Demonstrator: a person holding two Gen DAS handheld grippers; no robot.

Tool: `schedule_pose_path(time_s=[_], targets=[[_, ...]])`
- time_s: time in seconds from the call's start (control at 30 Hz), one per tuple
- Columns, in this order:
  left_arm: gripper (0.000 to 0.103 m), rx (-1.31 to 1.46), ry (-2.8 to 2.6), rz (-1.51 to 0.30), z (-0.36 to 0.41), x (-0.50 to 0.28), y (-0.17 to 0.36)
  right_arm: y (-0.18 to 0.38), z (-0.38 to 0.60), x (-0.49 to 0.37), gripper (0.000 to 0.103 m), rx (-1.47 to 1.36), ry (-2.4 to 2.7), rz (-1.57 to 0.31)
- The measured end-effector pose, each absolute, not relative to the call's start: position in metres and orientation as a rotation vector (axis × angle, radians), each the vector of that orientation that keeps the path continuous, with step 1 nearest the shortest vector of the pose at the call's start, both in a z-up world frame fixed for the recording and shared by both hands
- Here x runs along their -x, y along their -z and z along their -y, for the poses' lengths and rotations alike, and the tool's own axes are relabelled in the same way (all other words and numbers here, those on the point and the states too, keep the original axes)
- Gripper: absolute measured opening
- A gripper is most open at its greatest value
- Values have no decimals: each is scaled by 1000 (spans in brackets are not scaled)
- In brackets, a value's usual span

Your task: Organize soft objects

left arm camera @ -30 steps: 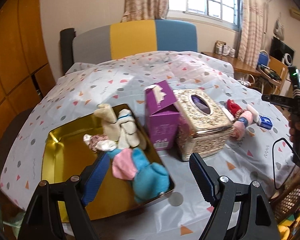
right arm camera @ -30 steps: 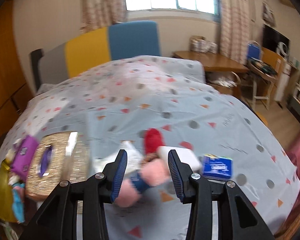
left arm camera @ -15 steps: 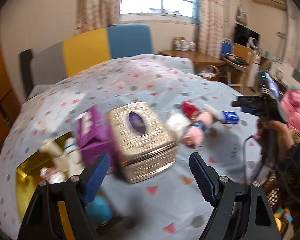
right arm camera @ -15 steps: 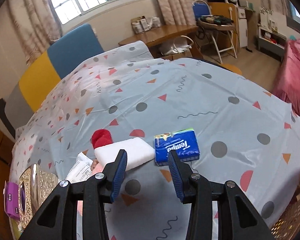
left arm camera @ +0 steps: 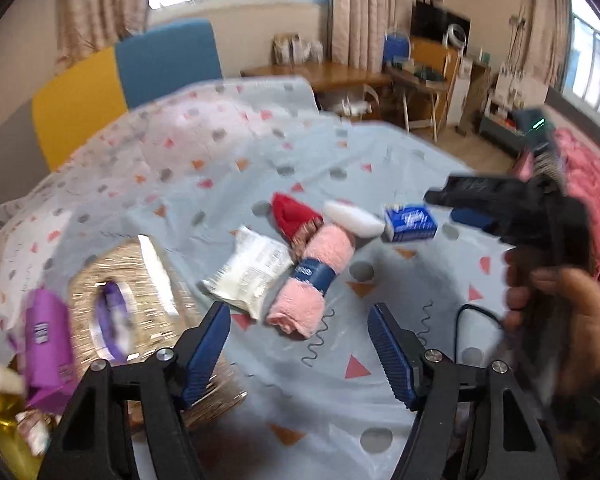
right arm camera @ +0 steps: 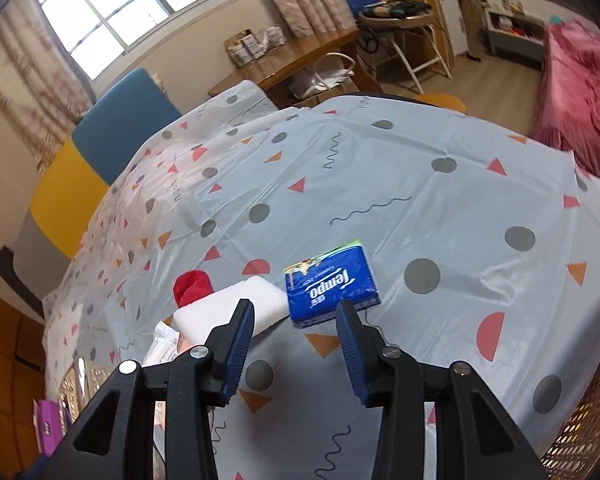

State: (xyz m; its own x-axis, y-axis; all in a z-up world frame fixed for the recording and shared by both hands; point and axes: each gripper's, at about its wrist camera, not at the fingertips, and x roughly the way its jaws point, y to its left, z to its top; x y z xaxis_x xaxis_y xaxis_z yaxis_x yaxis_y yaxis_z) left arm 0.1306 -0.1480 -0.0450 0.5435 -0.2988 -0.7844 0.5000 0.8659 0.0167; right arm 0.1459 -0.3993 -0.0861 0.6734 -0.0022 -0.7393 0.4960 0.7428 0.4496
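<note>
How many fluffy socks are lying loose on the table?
2: a pink sock with a blue band, and a red sock just behind, touching it. Others may be hidden.

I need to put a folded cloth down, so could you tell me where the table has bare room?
The tablecloth is bare beyond and to the right of the blue Tempo tissue pack. It is crowded to its left: white sponge, red sock, pink towel roll, white packet and gold tissue box cluster together.
</note>
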Motion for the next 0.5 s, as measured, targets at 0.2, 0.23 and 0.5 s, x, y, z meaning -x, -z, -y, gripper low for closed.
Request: schedule_pose_path(time_s=[0.2, 0.23, 0.5], targets=[[71, -347, 444, -913, 180, -163, 81, 92, 412, -142, 43, -775, 318, -788], [71, -357, 441, -915, 184, -167, 84, 93, 413, -141, 43, -787, 316, -789], [70, -426, 431, -975, 213, -205, 128, 99, 414, -144, 43, -831, 293, -804]])
